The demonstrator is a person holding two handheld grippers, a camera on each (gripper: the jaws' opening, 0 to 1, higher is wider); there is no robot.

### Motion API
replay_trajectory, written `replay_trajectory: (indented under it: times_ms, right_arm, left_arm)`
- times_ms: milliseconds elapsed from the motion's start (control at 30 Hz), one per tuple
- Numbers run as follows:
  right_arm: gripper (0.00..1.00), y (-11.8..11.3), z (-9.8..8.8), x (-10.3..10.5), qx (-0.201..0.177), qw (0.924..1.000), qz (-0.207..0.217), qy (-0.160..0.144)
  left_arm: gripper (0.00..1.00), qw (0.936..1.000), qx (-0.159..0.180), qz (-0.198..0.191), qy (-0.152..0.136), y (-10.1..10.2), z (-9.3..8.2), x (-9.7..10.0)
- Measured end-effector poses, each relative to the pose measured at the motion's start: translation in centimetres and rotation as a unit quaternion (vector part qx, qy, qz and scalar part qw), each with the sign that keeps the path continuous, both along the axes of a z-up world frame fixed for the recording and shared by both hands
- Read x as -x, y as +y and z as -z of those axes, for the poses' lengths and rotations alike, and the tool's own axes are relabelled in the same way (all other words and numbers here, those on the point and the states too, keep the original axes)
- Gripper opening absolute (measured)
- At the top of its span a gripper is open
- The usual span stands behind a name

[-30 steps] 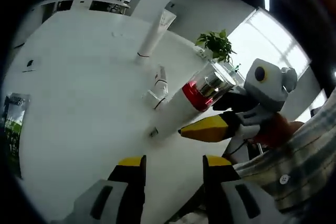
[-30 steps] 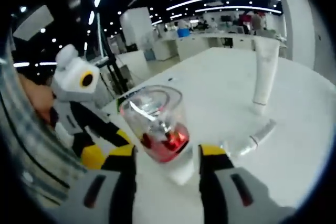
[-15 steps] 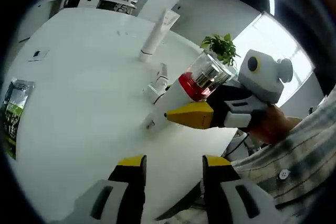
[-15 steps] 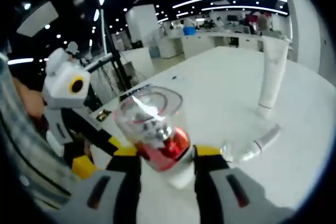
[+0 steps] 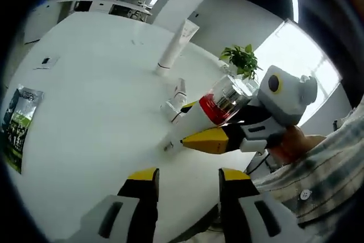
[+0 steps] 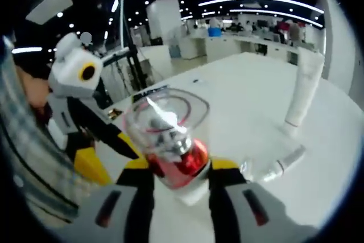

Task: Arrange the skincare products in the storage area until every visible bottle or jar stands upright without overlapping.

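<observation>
In the right gripper view, the right gripper [image 6: 181, 174] has its yellow-tipped jaws closed against the two sides of a pump bottle [image 6: 170, 140], gripping the white body just below the red band. The clear cap leans toward the camera, so the bottle is tilted rather than upright. In the left gripper view the same bottle [image 5: 206, 112] lies slanted in that gripper [image 5: 200, 126], its white base reaching down toward the white table [image 5: 85, 112]; whether the base touches is unclear.

The left gripper [image 5: 186, 177] has its jaws set well apart with nothing between them, hovering over the near part of the table.

Just beyond the bottle, a small clear tube [image 6: 273, 167] lies on its side. Farther off, a tall white tube [image 6: 303, 92] stands upright on its cap. At the table's left edge rests a green packet [image 5: 17, 129].
</observation>
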State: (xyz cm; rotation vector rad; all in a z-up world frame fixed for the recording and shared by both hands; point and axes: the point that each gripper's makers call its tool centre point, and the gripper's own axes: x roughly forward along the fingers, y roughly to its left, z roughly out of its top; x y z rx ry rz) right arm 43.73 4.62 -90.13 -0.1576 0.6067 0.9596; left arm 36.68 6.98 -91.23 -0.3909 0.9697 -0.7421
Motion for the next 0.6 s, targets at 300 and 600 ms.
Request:
replay_trajectory:
  times_ms: [300,600]
  right_arm:
    - [0.33,-0.5,-0.1,0.0,-0.002,0.9999,-0.006,0.008]
    - [0.33,-0.2,-1.3,-0.3,-0.009,0.9999,-0.01,-0.002]
  left_arm:
    - [0.42,0.9993,0.021,-0.032,0.005,0.6,-0.2,0.1]
    - [0.42,0.999,0.023,-0.039,-0.006,0.9,-0.6,-0.4]
